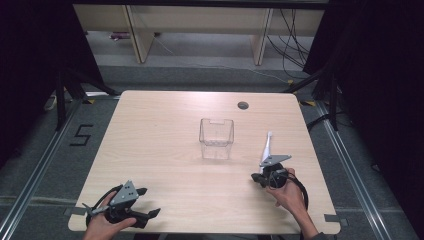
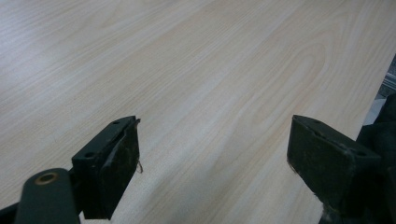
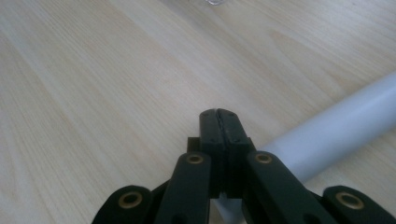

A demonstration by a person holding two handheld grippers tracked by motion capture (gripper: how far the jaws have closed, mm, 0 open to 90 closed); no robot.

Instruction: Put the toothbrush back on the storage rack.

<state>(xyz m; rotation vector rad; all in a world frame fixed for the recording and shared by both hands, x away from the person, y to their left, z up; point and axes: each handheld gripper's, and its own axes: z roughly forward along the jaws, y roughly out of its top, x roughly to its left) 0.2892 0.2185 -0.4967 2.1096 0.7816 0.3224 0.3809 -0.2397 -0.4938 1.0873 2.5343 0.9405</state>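
Starting with the table [image 1: 165,150]: pale wood, and near its middle stands a clear plastic box [image 1: 217,138], open at the top. To the right of that box, well apart from it, lies a white tube-like stick [image 1: 267,148], and here's the relation that matters: its long axis runs from the far tip, which points up the table, back down to the right hand-held gripper [image 1: 261,176], with its near end tucked under that gripper's grey plate. In the right gripper view the stick [image 3: 336,130] passes just beside the right hand-held gripper [image 3: 218,113], on its right, and the jaws are pressed together with nothing between the tips. So it looks beside, not gripped. The left hand-held gripper [image 1: 147,202] rests at the near left corner, jaws spread over bare wood, far from the stick. The right hand is clearly the nearer one.
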